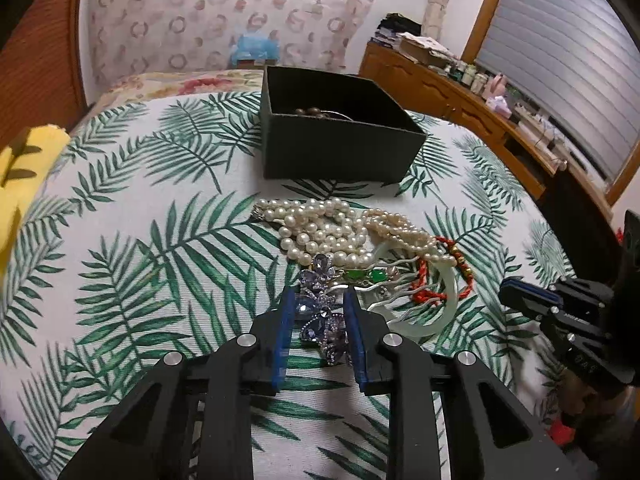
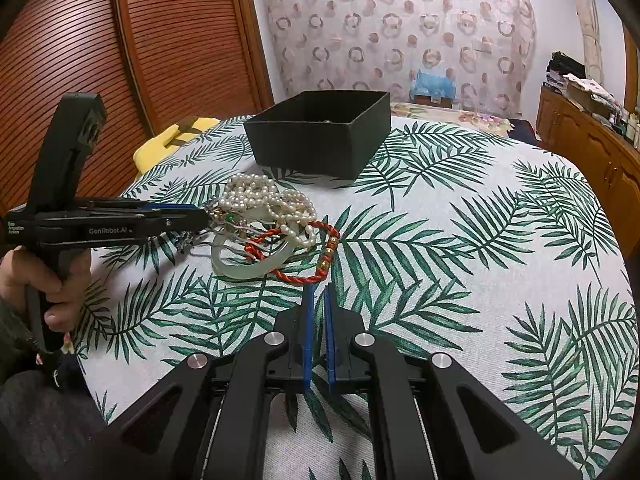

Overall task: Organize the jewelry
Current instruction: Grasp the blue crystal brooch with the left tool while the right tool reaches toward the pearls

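Observation:
A pile of jewelry lies on the leaf-print cloth: pearl strands [image 1: 320,232] [image 2: 260,196], a pale jade bangle [image 1: 432,304] [image 2: 248,260], a red cord bracelet [image 1: 440,280] [image 2: 312,256] and a purple rhinestone butterfly hair clip [image 1: 320,316]. My left gripper [image 1: 318,300] straddles the butterfly clip, its blue pads close on both sides; it also shows in the right wrist view [image 2: 200,216]. My right gripper [image 2: 319,292] is shut and empty, just short of the red bracelet. A black open box [image 1: 336,136] [image 2: 320,132] stands behind the pile with some beads inside.
A yellow cloth [image 1: 20,176] [image 2: 176,136] lies at the table's left edge. A wooden sideboard [image 1: 460,96] with clutter runs along the right wall. A slatted wooden door [image 2: 120,60] stands behind the left side.

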`<control>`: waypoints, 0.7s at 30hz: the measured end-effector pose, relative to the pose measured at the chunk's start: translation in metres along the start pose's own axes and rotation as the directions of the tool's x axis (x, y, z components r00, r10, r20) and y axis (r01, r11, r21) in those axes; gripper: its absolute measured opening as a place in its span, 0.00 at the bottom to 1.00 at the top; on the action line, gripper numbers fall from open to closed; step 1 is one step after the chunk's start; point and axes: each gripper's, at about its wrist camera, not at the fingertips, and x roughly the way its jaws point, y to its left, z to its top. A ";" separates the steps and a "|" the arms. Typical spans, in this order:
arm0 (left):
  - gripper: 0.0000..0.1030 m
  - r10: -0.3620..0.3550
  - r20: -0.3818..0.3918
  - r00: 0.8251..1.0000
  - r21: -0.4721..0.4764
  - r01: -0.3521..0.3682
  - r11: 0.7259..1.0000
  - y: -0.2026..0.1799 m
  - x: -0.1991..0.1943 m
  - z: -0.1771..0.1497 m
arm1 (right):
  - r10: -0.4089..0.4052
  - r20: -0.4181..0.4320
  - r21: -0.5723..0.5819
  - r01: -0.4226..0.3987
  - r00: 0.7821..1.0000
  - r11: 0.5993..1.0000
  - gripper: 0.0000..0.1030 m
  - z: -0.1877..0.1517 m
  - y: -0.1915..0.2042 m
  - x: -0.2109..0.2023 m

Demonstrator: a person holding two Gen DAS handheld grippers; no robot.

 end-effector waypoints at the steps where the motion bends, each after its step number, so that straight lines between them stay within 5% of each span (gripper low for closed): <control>1: 0.23 0.001 0.000 1.000 0.003 -0.001 1.000 0.001 -0.001 -0.001 | -0.001 0.001 -0.001 0.001 1.000 1.000 0.06 0.000 0.000 0.000; 21: 0.22 0.116 0.095 0.989 0.015 -0.118 0.993 0.025 -0.038 -0.001 | -0.013 -0.012 -0.002 0.013 1.000 1.000 0.06 0.000 0.000 0.003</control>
